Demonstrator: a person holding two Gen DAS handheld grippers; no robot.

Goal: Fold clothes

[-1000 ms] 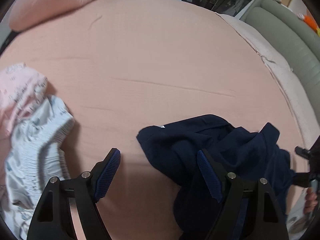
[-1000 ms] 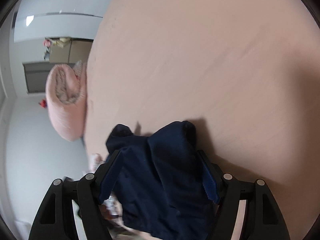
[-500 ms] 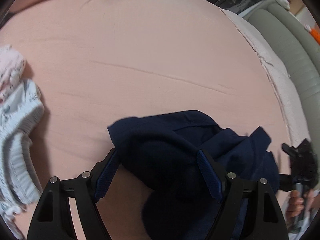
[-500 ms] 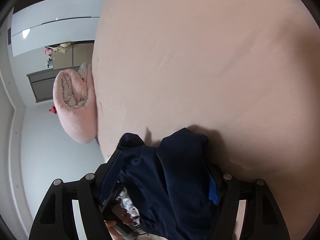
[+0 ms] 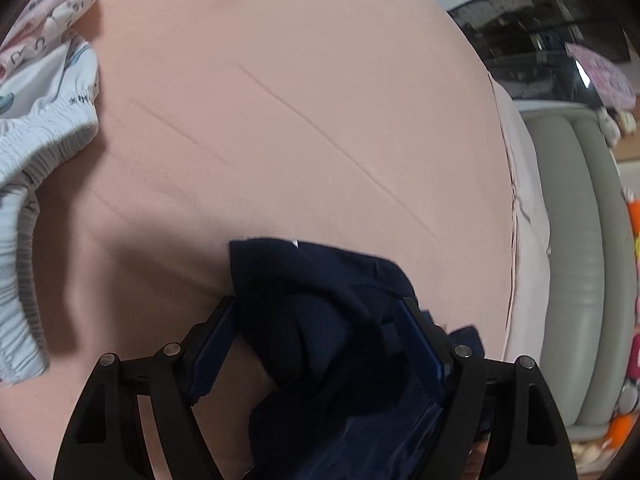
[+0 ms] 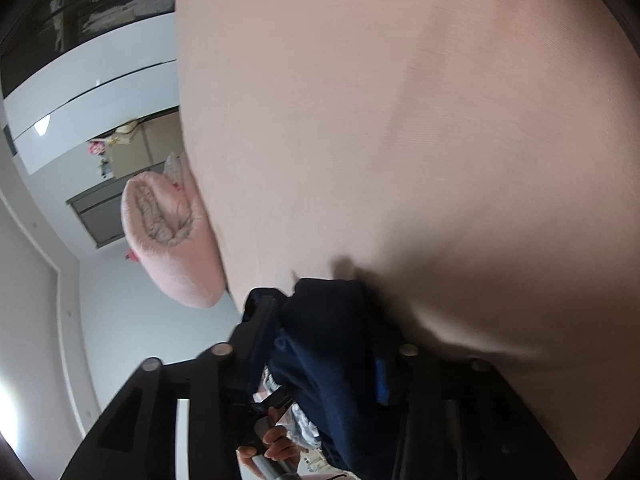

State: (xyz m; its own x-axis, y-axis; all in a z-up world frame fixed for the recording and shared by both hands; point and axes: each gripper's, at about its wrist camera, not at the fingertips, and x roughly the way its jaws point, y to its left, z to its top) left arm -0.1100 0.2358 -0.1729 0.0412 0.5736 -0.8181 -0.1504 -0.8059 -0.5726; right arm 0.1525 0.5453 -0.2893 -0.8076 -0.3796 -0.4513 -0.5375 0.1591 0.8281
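Left view, compared with a second earlier: white shorts (image 5: 44,128) and pink print cloth (image 5: 48,4) pushed out to the left edge, only partly in frame. Navy garment (image 5: 320,312) shifted from right of the left gripper (image 5: 316,340) to directly between its fingers (image 5: 208,352). Fingers wide apart, same spread as before; cloth bunched in the gap and brushing both, no visible pinch. Garment lying crumpled on the pink bed (image 5: 300,100), near its front edge.

Right view: right gripper (image 6: 324,344) closing from a wide spread onto a fold of the navy garment (image 6: 332,340). Whether the pads already press cannot be told; blur and dark cloth cover both tips.

Meaning for the task: right side taking its corner, left side positioned but not yet gripping. Garment unspread, no fold made.

Hidden or unclear: garment type and edges lost in dark folds. Lower part cut off by the frame. Right fingers (image 6: 382,376) mostly buried. Below, a hand (image 6: 272,448) on the other handle, partly cropped.
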